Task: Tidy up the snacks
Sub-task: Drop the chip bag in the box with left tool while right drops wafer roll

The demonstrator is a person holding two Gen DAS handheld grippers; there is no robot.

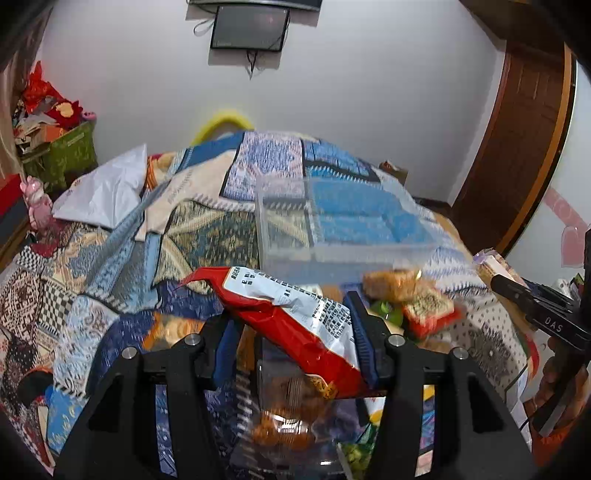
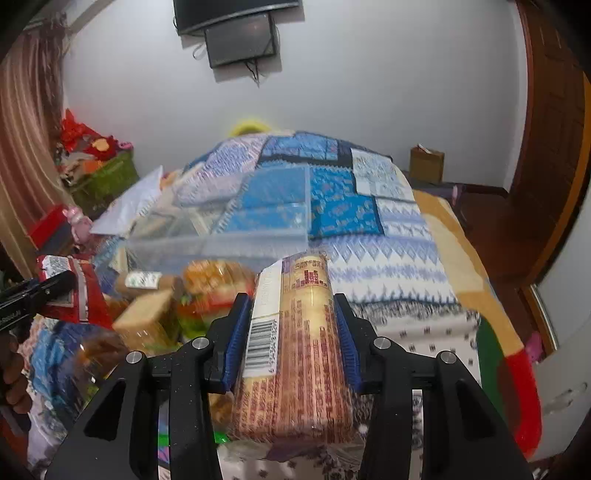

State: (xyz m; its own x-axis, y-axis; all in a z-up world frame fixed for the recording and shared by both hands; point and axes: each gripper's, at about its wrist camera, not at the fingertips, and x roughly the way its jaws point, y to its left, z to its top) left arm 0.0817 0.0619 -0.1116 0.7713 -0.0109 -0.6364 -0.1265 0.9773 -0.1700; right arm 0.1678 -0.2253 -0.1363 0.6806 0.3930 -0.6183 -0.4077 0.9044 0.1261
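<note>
A: How far along?

B: Barely begun, I'd judge. Left tongs [image 1: 291,332] pinch a red-and-white crinkled snack bag [image 1: 291,317]; right tongs [image 2: 288,336] pinch a beige printed biscuit sleeve [image 2: 299,350]. The clear plastic bin [image 1: 332,254] ahead looks empty, with loose snacks [image 1: 410,295] heaped before it.

A: And around?

B: Everything sits on a patchwork-quilted bed [image 1: 110,258]; white wall [image 1: 369,92], dark wall screen [image 1: 249,27], brown wooden door [image 1: 524,122] rightward.

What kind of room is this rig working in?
Most likely a bedroom in a home: a bed with a patchwork quilt, a wall-mounted screen on the far wall, and a wooden door to the right.
</note>
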